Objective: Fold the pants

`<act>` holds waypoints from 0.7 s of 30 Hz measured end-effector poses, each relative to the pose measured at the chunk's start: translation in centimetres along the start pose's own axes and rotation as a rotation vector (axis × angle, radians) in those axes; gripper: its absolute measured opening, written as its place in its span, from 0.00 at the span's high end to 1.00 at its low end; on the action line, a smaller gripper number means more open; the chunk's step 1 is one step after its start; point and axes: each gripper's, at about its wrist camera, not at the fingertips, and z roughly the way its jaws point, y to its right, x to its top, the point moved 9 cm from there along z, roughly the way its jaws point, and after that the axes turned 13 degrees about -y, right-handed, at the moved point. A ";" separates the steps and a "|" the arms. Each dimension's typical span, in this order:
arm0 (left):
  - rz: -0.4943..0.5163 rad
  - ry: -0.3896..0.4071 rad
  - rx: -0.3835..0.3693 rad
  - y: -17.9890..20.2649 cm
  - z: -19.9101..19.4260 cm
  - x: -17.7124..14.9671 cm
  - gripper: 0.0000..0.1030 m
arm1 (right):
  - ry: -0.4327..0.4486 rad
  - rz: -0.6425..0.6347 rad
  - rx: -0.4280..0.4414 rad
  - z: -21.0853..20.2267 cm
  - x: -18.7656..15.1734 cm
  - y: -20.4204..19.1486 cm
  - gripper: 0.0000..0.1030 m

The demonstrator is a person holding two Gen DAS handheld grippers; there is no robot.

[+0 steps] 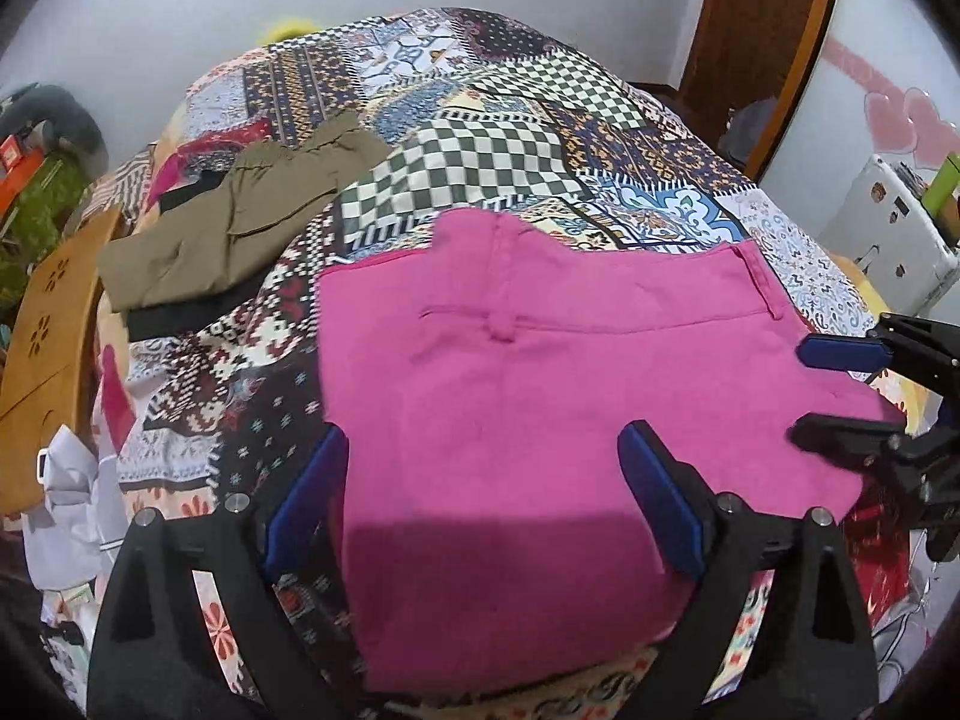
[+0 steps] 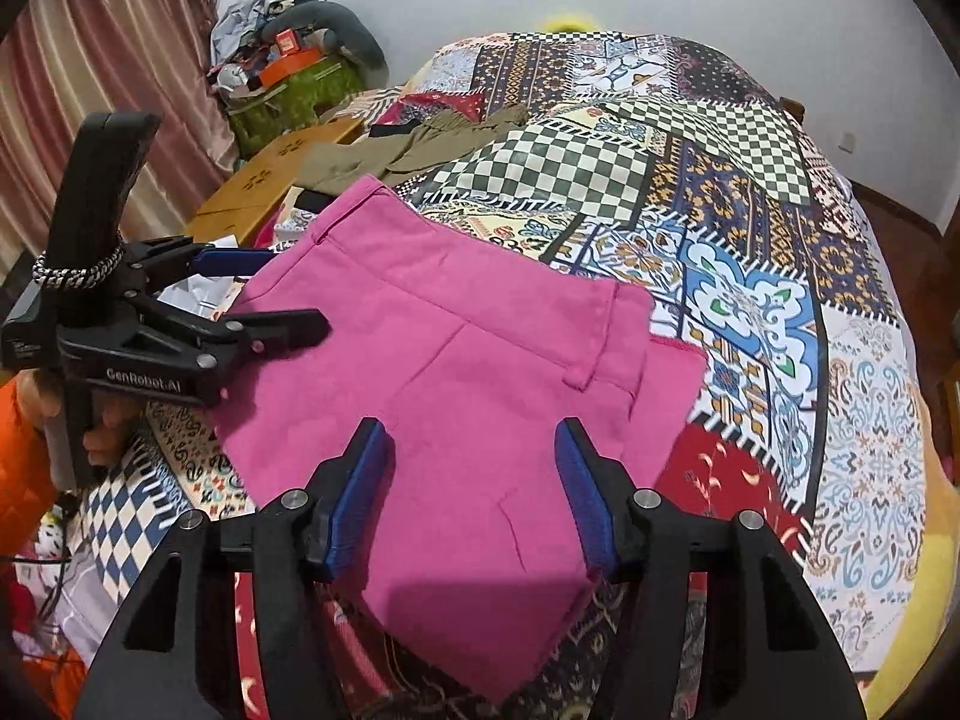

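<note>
Pink pants lie folded flat on a patchwork bedspread, waistband toward the far side. My left gripper hovers over their near left part, jaws wide open, nothing between the blue pads. In the right wrist view the same pants spread under my right gripper. Its jaws stand apart with no cloth pinched between them. Each gripper shows in the other's view: the right gripper at the pants' right edge, the left gripper at their left edge, held by a hand.
Folded olive pants rest on a dark garment at the bed's far left. A wooden stand sits beside the bed at left. A white suitcase stands at right. Clutter and a curtain fill the back corner.
</note>
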 end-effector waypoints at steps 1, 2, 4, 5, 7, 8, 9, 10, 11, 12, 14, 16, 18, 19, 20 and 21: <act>-0.004 0.006 0.016 -0.5 -0.3 -0.4 0.09 | 0.002 0.003 -0.004 -0.2 -0.2 0.1 0.49; -0.007 0.009 0.022 -0.8 -0.5 -0.5 0.09 | 0.004 0.007 -0.010 -0.5 -0.5 0.2 0.49; -0.025 0.017 0.023 -1.7 -1.0 -1.2 0.09 | 0.008 0.020 -0.009 -0.9 -0.9 0.4 0.49; -0.037 0.016 0.037 -2.3 -1.2 -1.6 0.09 | 0.011 0.032 -0.005 -1.1 -1.2 0.7 0.49; -0.046 0.014 0.053 -3.1 -1.3 -2.2 0.09 | 0.015 0.053 -0.004 -1.4 -1.5 1.2 0.49; -0.053 0.012 0.061 -3.5 -1.4 -2.5 0.09 | 0.018 0.065 -0.003 -1.6 -1.6 1.4 0.49; -0.056 0.007 0.071 -3.8 -1.4 -2.9 0.09 | 0.019 0.080 -0.008 -1.8 -1.9 1.7 0.49; -0.057 0.006 0.089 -4.1 -1.6 -3.3 0.09 | 0.021 0.091 -0.008 -2.0 -2.1 2.0 0.49; -0.056 0.008 0.096 -4.2 -1.7 -3.4 0.09 | 0.022 0.110 -0.003 -2.2 -2.4 2.4 0.49; -0.056 0.006 0.121 -4.5 -1.8 -3.7 0.09 | 0.023 0.122 0.001 -2.3 -2.6 2.5 0.49; -0.051 -0.002 0.163 -5.0 -1.6 -4.2 0.09 | 0.026 0.141 -0.009 -2.4 -3.0 3.0 0.49; -0.057 -0.010 0.181 -5.6 -1.4 -4.7 0.09 | 0.024 0.154 -0.029 -2.6 -3.5 3.6 0.49; -0.079 -0.015 0.186 -6.4 -1.5 -5.0 0.10 | 0.019 0.169 -0.053 -2.8 -4.2 4.3 0.49; -0.089 -0.014 0.197 -6.8 -1.6 -5.1 0.10 | 0.017 0.175 -0.055 -2.9 -4.3 4.6 0.49; -0.095 -0.013 0.204 -7.0 -1.7 -5.2 0.10 | 0.014 0.185 -0.056 -3.0 -4.6 5.0 0.49; -0.103 -0.007 0.214 -7.5 -2.0 -5.2 0.10 | 0.012 0.197 -0.056 -3.1 -4.8 5.4 0.49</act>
